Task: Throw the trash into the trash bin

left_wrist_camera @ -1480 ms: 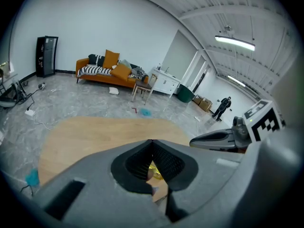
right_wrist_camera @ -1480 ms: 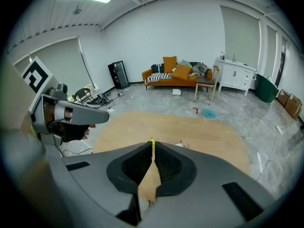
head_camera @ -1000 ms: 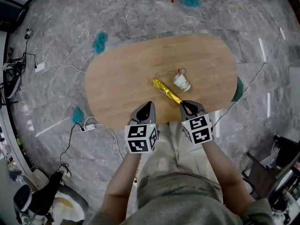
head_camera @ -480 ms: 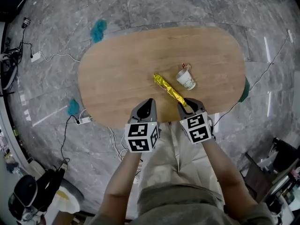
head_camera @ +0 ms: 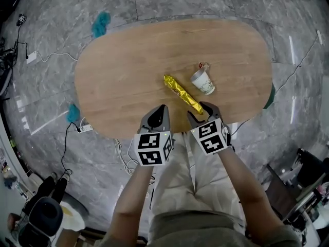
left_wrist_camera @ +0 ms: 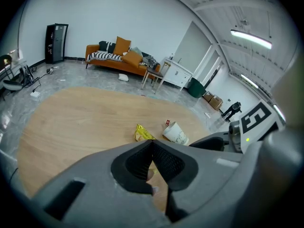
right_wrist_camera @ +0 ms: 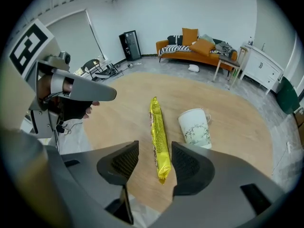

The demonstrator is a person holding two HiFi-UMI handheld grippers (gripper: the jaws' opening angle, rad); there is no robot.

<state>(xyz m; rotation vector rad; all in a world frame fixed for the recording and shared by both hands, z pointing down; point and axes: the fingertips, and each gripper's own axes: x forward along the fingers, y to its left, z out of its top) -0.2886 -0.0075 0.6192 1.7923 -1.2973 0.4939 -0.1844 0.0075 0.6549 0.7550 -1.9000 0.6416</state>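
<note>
On an oval wooden table point(head_camera: 128, 76) lies a long yellow foil wrapper point(head_camera: 182, 93), with a white paper cup point(head_camera: 202, 82) just beside it, both on the half nearer the person. Only the head view takes in the whole tabletop, the grey stone floor and both forearms. Only the gripper views show the room beyond, with an orange sofa point(right_wrist_camera: 194, 46) against a white wall. The left gripper point(head_camera: 160, 109) is closed and empty, its jaws meeting at the tips, and from its view the wrapper looks short and crumpled. The right gripper point(head_camera: 200, 109) has just been opening its jaws. They stand apart on either side of the wrapper's near end, pads not pressing on it. That gripper's view shows the wrapper's full length: slim, shiny, sealed flat at the near tip, with dark print along one side. Its long axis runs straight away from the right gripper. Seen from the head view it lies diagonally, far end up-left and near end down-right at the table's near edge.
</note>
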